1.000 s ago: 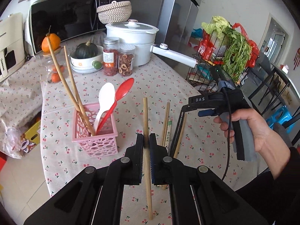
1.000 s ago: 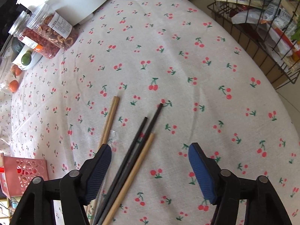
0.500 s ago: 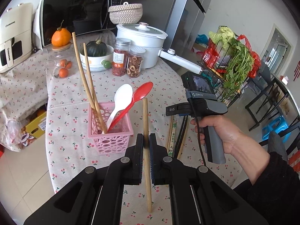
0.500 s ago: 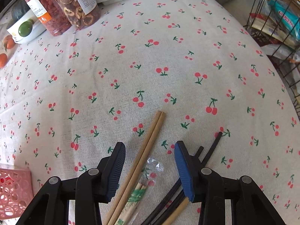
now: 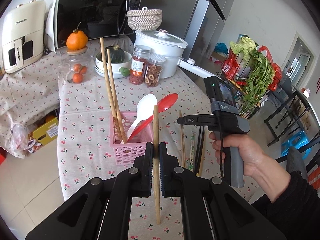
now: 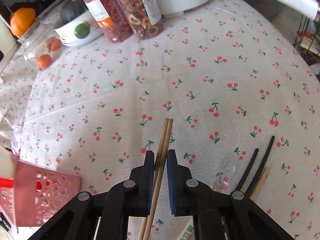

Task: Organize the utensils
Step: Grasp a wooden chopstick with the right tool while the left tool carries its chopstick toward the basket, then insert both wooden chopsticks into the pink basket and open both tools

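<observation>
Gripping a single wooden chopstick [image 5: 156, 160] partway along its shaft, the left gripper [image 5: 156, 150] has its fingers shut tight on it, the stick standing nearly upright just beside the pink utensil basket [image 5: 128, 152]. That basket on the cherry-print bench [image 6: 200, 80] already holds two long wooden chopsticks [image 5: 112, 92], a white spoon [image 5: 143, 110] and a red spoon [image 5: 160, 110]. The right gripper [image 6: 160, 158] is closing its fingers around a pair of wooden chopsticks [image 6: 163, 150] lying on the cloth; whether the pads already press on them is hard to tell. These sticks look light, stiff and smooth, so they would likely pivot or slip if pinched near an end; a hold nearer the middle seems steadier. Two black chopsticks [image 6: 260, 160] lie to the right, their lower ends hidden behind the gripper. A wrapped disposable pair [image 5: 192, 150] is partly covered too.
</observation>
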